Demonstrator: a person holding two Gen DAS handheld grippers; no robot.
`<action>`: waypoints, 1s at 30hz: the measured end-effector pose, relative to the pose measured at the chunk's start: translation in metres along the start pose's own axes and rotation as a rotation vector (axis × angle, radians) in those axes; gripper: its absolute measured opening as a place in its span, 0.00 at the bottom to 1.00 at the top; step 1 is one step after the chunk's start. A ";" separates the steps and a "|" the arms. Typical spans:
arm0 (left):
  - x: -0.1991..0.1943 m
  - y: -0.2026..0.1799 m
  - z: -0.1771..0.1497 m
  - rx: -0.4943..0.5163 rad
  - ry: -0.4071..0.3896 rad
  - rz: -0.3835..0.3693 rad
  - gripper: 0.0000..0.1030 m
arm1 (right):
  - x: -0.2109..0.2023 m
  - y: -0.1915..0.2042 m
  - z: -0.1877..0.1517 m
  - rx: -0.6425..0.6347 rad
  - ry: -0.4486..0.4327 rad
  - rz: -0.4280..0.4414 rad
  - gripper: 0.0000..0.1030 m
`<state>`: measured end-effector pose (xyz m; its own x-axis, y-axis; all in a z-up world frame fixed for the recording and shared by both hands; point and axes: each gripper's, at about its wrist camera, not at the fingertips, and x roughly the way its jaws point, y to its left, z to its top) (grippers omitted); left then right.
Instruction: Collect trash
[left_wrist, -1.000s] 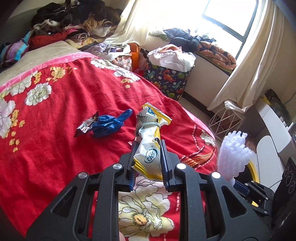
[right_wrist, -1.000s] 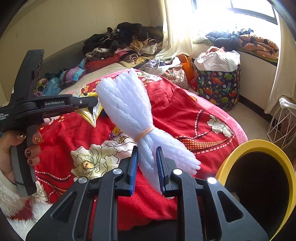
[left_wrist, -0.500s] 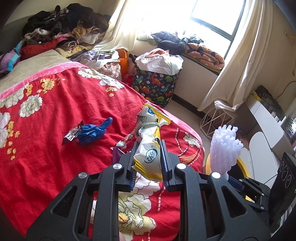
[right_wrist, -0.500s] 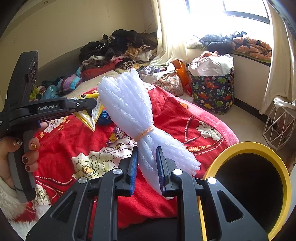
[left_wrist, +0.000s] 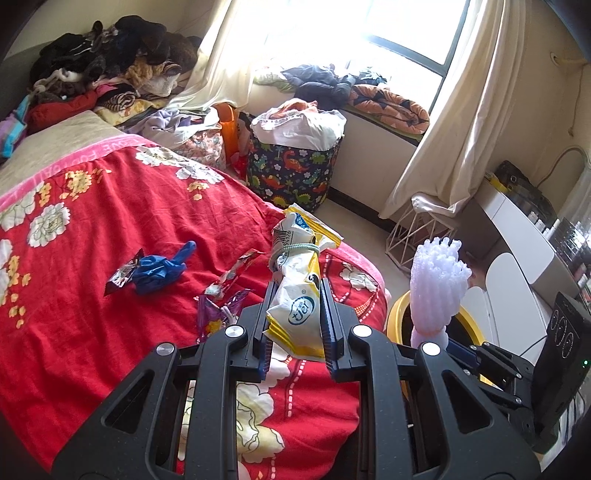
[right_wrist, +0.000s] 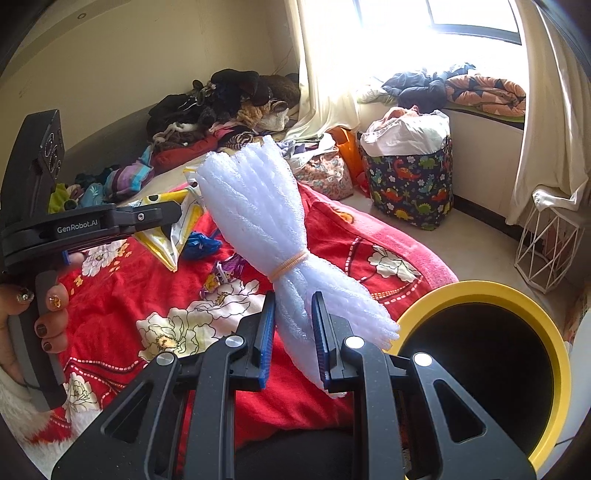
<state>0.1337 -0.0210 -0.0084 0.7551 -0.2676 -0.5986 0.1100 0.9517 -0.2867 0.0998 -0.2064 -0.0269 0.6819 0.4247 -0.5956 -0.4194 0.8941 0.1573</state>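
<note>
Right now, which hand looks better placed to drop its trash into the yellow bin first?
Probably the right: its gripper holds the white foam bundle right beside the yellow bin, nearer than the left gripper.

Glossy plastic wrapper (left_wrist: 295, 295); white foam netting (right_wrist: 266, 236), rough; matt cloth bedspread (left_wrist: 92, 314); smooth yellow plastic bin (right_wrist: 554, 354).

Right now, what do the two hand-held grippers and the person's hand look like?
Both are matte black, speckled plastic frames with triangular cut-outs, silver pivot bolts and blue ribbed pads. The left hand-held gripper shows white "GenRobot.AI" lettering on its side in the right wrist view; the right hand-held gripper matches it. The hand on the left handle has dark polished nails with gems and a white fluffy sleeve.
</note>
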 end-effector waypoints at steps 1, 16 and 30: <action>0.000 -0.001 0.000 0.003 0.000 -0.004 0.15 | -0.001 -0.001 0.000 0.002 -0.002 -0.002 0.18; -0.001 -0.027 -0.003 0.050 0.005 -0.048 0.15 | -0.017 -0.024 -0.004 0.051 -0.028 -0.041 0.18; -0.001 -0.050 -0.008 0.087 0.010 -0.086 0.15 | -0.030 -0.044 -0.006 0.092 -0.047 -0.072 0.18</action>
<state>0.1220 -0.0697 0.0009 0.7339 -0.3499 -0.5821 0.2302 0.9345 -0.2715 0.0940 -0.2590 -0.0211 0.7365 0.3628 -0.5709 -0.3128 0.9310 0.1881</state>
